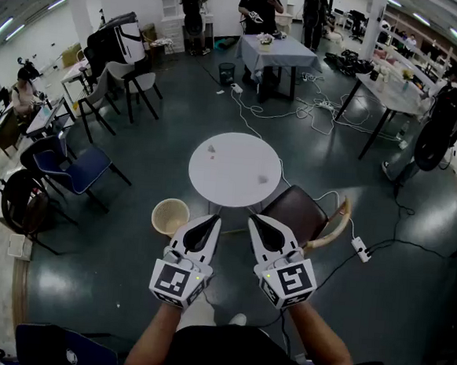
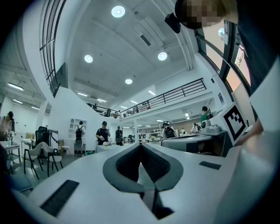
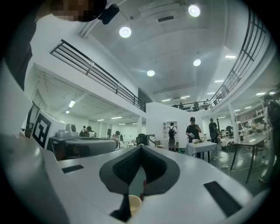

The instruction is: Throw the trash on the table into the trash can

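- My left gripper (image 1: 211, 220) has its dark ribbed fingers (image 2: 127, 164) closed tip to tip, with nothing between them.
- My right gripper (image 1: 255, 218) is the same: fingers (image 3: 155, 168) pressed together and empty.
- Both grippers are held level, side by side but not touching, and point the same way.
- A round white table (image 1: 235, 192) stands just ahead of both sets of fingertips.
- A small pale scrap of trash (image 1: 211, 151) lies on the tabletop, ahead of the left fingertips towards the table's far left side.
- A second scrap (image 1: 262, 179) lies nearer, ahead of the right fingertips on the table's right side.
- The two scraps are apart from each other, and neither gripper touches them.
- A round beige trash can (image 1: 170, 216) sits on the floor just left of the left fingertips, beside the table's near edge, with its mouth open upward.
- In the right gripper view its rim shows low down, beneath the closed fingers.
- A brown-seated chair with wooden arm (image 1: 298, 212) is just right of the right fingertips, tucked against the table.
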Motion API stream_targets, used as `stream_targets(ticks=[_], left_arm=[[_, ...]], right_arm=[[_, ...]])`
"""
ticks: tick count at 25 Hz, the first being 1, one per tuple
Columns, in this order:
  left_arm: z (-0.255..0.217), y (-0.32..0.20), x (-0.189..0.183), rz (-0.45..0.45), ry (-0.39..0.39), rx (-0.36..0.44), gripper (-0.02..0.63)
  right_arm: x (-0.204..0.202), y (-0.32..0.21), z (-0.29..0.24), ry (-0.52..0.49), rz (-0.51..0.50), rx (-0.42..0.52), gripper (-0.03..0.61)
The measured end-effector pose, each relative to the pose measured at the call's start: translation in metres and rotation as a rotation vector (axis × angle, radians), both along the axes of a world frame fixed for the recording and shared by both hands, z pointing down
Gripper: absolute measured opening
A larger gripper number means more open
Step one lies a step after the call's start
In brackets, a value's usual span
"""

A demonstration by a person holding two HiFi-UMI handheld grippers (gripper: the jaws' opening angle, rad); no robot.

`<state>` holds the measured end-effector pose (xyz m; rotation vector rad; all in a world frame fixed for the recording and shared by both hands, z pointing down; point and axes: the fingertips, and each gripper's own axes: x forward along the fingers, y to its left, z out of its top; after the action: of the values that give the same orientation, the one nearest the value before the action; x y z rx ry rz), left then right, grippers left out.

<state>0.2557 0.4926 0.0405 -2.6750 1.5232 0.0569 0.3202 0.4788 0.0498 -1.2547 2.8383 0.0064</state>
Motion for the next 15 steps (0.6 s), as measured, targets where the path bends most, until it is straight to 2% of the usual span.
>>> stream_targets(ticks=[8, 15], left_arm=[[0.004, -0.018, 0.005, 0.004, 0.000, 0.011, 0.015], [0.008, -0.043, 0.001, 0.008, 0.025, 0.000, 0.015]], right_arm=[[0.008, -0.018, 0.000, -0.026, 0.001, -0.010, 0.017], [0.002, -0.041, 0.006, -0.009, 0.003, -0.011, 0.017]])
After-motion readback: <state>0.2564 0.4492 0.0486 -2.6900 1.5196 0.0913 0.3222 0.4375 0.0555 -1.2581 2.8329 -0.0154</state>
